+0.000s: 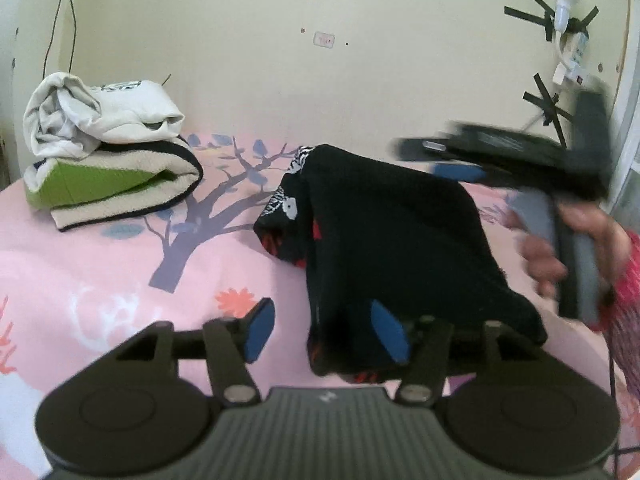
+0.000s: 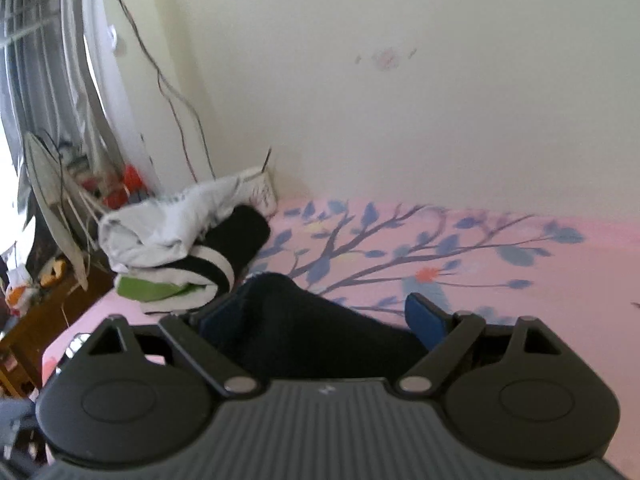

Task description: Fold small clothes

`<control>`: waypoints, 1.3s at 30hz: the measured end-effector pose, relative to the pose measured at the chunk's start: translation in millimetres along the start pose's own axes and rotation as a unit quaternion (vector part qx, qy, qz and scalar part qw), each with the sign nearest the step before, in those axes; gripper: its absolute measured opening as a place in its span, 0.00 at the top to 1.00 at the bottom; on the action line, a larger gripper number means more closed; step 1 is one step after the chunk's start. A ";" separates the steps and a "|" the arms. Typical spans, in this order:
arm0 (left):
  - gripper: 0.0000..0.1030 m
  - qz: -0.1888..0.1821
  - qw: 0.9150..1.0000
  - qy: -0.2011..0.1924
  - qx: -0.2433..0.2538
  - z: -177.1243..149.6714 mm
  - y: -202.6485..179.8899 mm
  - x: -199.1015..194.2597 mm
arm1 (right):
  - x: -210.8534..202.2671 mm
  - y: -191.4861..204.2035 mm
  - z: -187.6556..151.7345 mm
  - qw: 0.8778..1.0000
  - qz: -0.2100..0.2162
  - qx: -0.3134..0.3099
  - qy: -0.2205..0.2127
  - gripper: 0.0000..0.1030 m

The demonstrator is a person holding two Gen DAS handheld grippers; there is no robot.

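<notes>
A small black garment with red and white print lies bunched on the pink bedsheet. My left gripper is open, its right blue pad against the garment's near edge and its left pad over bare sheet. My right gripper is open too, with the black garment lying between its blue pads. In the left wrist view the right gripper is blurred, held over the garment's far right side.
A stack of folded clothes, white on top of cream and green, sits at the back left against the wall; it also shows in the right wrist view. Cables and taped items hang on the wall. Clutter stands beyond the bed's left edge.
</notes>
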State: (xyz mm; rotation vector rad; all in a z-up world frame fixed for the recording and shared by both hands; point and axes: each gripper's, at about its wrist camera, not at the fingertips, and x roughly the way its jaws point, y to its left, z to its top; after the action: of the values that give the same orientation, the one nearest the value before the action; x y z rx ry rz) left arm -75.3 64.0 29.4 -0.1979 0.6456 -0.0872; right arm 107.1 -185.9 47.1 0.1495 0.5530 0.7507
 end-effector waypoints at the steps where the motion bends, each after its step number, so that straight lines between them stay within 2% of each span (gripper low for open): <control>1: 0.36 0.004 1.000 -0.001 -0.007 -2.0 -0.1 0.1 | -17.3 -1.2 -6.8 1.000 -0.006 -0.002 -0.012 0.22; 2: 0.29 0.010 1.000 -0.004 -0.013 -4.4 -0.1 0.4 | -33.8 -3.3 -14.2 1.000 -0.012 0.001 -0.013 0.21; 4: 0.22 0.027 0.999 -0.016 -0.027 -9.1 -1.4 -0.5 | -57.3 -8.8 -30.5 1.000 -0.011 0.018 -0.004 0.21; 6: 0.20 0.040 0.998 -0.023 -0.038 -13.3 -4.3 -2.9 | -76.8 -15.8 -50.5 0.999 -0.021 0.042 0.015 0.21; 8: 0.13 0.047 0.997 -0.022 -0.048 -16.7 -9.2 -3.7 | -88.5 -22.3 -67.4 0.997 -0.037 0.064 0.037 0.21; 11: 0.13 0.044 0.997 -0.006 -0.070 -21.5 -16.3 -0.7 | -96.1 -30.2 -92.2 0.990 -0.062 0.105 0.077 0.21; 12: 0.13 0.040 0.996 0.005 -0.079 -23.3 -18.5 0.6 | -103.4 -31.1 -97.8 0.990 -0.056 0.116 0.063 0.21; 14: 0.12 0.041 0.994 0.033 -0.093 -27.3 -23.0 4.5 | -113.8 -30.4 -102.2 0.987 -0.054 0.135 0.067 0.21; 17: 0.03 0.052 0.994 0.049 -0.080 -33.0 -34.5 2.1 | -125.9 -23.4 -104.1 0.982 -0.055 0.164 0.079 0.21; 20: 0.00 0.051 0.994 0.054 -0.079 -41.0 -41.3 -2.1 | -134.7 -9.5 -111.3 0.978 -0.049 0.180 0.094 0.21; 27: 0.00 0.064 0.994 0.061 -0.060 -48.1 -52.7 -7.1 | -162.1 22.5 -138.4 0.975 -0.050 0.198 0.082 0.21; 34: 0.00 0.068 0.994 0.062 -0.062 -49.3 -53.7 -9.1 | -164.9 35.1 -147.2 0.979 -0.064 0.186 0.059 0.21; 39: 0.00 0.064 0.994 0.064 -0.064 -50.4 -53.1 -11.9 | -171.0 25.0 -161.7 0.972 -0.004 0.232 0.028 0.21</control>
State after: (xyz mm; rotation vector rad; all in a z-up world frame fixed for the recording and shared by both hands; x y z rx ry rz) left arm -116.3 5.9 8.2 -0.2748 0.7915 0.0650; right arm -95.2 -294.8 -9.7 0.5605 0.7777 0.6084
